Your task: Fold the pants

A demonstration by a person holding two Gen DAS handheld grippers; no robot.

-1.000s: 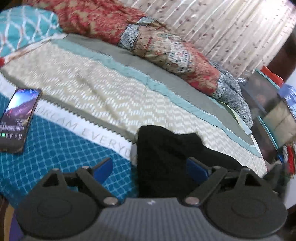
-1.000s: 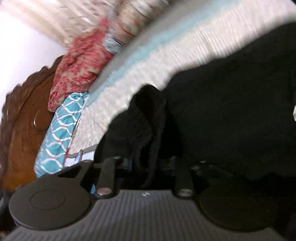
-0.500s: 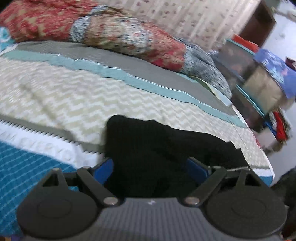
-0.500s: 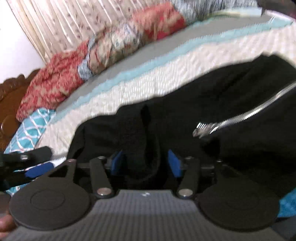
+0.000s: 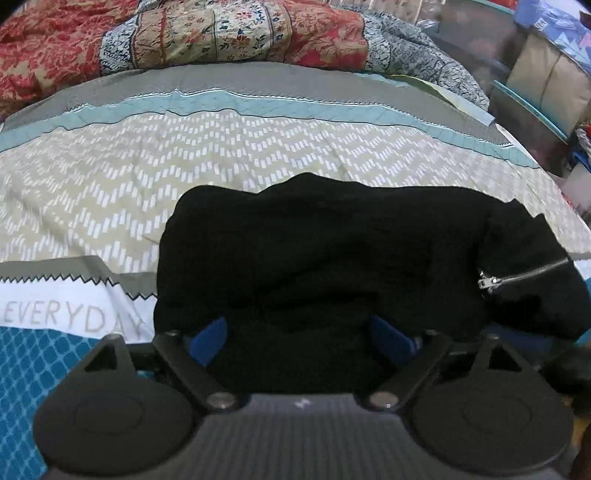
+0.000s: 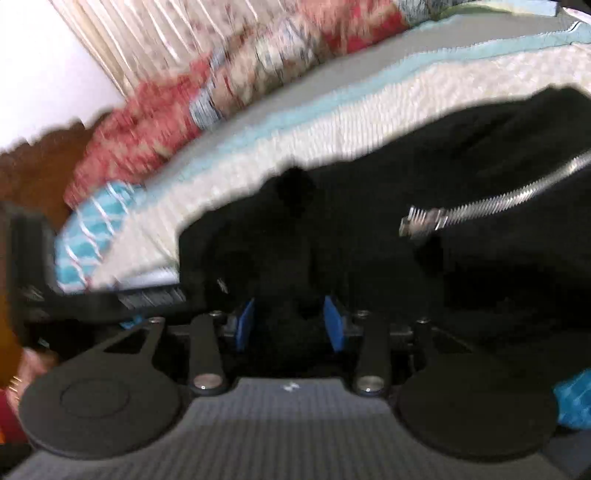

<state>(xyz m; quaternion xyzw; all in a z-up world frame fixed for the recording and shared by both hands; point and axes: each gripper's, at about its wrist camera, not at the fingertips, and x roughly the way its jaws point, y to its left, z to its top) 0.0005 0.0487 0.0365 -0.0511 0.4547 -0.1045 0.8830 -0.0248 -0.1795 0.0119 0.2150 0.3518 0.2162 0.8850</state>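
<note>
The black pants (image 5: 332,266) lie folded in a bundle on the bed, with a silver zipper (image 5: 517,278) at their right end. My left gripper (image 5: 301,338) is open, its blue pads either side of the near edge of the pants. In the right wrist view, which is blurred, my right gripper (image 6: 290,325) is partly open with a bunch of the black pants (image 6: 424,192) between its blue pads; the zipper (image 6: 480,206) shows to the right.
The bed cover (image 5: 184,158) has beige, teal and grey bands. A rolled floral quilt (image 5: 221,33) lies along the far side. Storage boxes (image 5: 546,74) stand at the far right. A teal pillow (image 6: 88,229) and wooden headboard (image 6: 37,173) are at the left.
My left gripper swung right from the phone side to face the pants squarely. My right gripper's pads have opened from a tight grip on the fabric to a wider gap.
</note>
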